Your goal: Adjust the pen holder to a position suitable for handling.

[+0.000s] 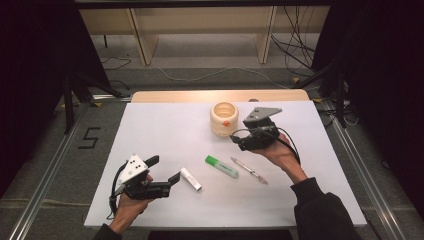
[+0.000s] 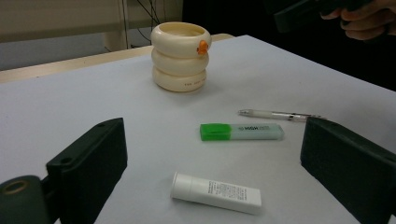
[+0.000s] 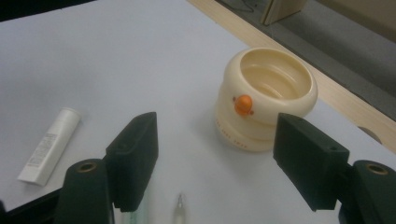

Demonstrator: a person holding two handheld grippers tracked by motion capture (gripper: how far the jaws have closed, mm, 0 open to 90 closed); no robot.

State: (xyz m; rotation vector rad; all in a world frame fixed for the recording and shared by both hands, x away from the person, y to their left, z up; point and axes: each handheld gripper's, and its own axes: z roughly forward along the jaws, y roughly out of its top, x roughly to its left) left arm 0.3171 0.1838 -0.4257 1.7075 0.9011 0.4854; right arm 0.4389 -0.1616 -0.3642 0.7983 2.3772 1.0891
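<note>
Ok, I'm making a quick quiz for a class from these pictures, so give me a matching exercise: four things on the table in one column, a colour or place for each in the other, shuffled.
Things:
1. holder
2. highlighter
3. pen
4. tube

Descriptions:
A. white, nearest the left gripper
B. cream, ringed, with an orange knob
C. clear, thin, right of the highlighter in the high view
D. green cap

Pairs: 1-B, 2-D, 3-C, 4-A

White table [image 1: 150, 125] on grey floor [image 1: 210, 75] (black "5" [image 1: 89, 138] taped there), pale wooden shelving [image 1: 200, 25] behind.
</note>
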